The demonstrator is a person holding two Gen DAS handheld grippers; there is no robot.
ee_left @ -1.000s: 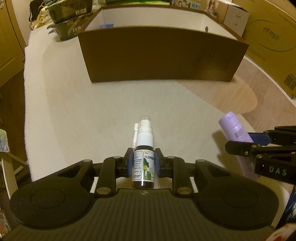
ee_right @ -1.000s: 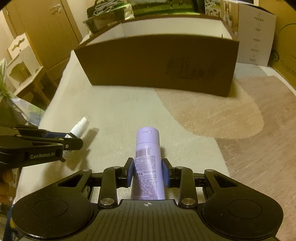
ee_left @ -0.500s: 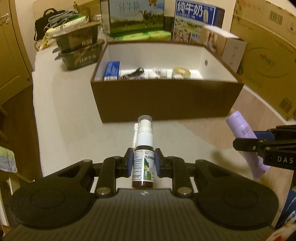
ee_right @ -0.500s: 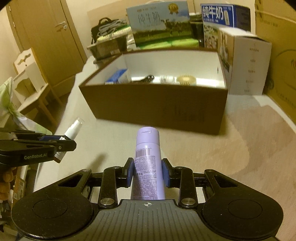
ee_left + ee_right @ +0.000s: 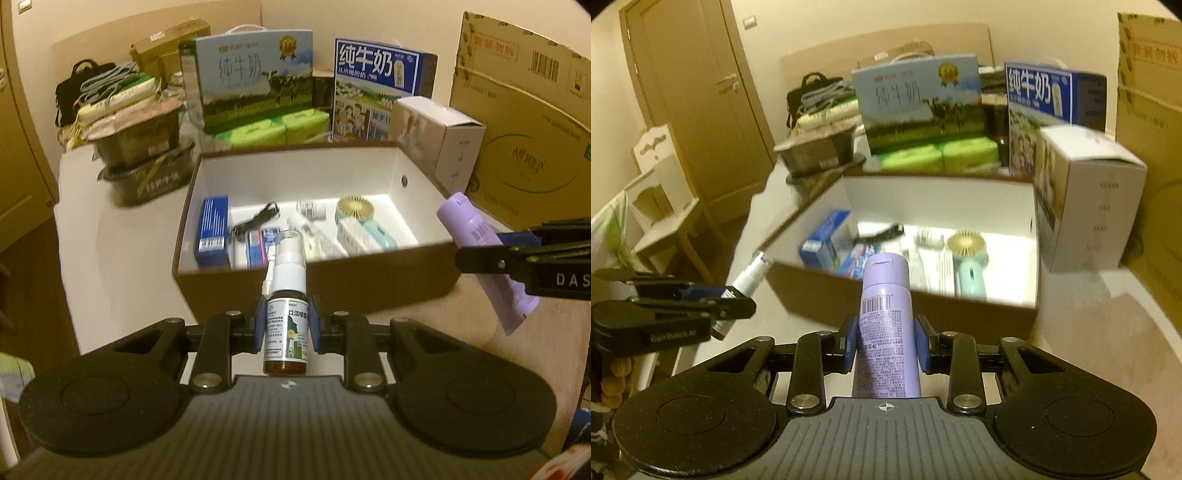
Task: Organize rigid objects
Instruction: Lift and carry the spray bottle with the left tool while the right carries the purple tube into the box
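Note:
My left gripper [image 5: 286, 325] is shut on a small brown spray bottle [image 5: 286, 332] with a white nozzle, held upright above the table in front of the brown box [image 5: 332, 284]. My right gripper [image 5: 886, 343] is shut on a purple tube [image 5: 886, 332], also raised before the box [image 5: 923, 306]. Each gripper shows in the other's view: the purple tube [image 5: 484, 254] at right, the spray bottle [image 5: 750, 277] at left. The box is white inside and holds a blue carton [image 5: 212, 229], a teal hand fan [image 5: 360, 221], a black cable and small packets.
Milk cartons [image 5: 251, 81], green packs and stacked dark trays [image 5: 144, 147] stand behind the box. A white carton [image 5: 1086, 195] sits beside its right wall. Large cardboard boxes [image 5: 528, 122] stand far right. A door [image 5: 694, 92] and a small white chair lie left.
Both grippers have risen with their loads and moved nearer the box, so its inside and contents have come into view. Neither grip has changed.

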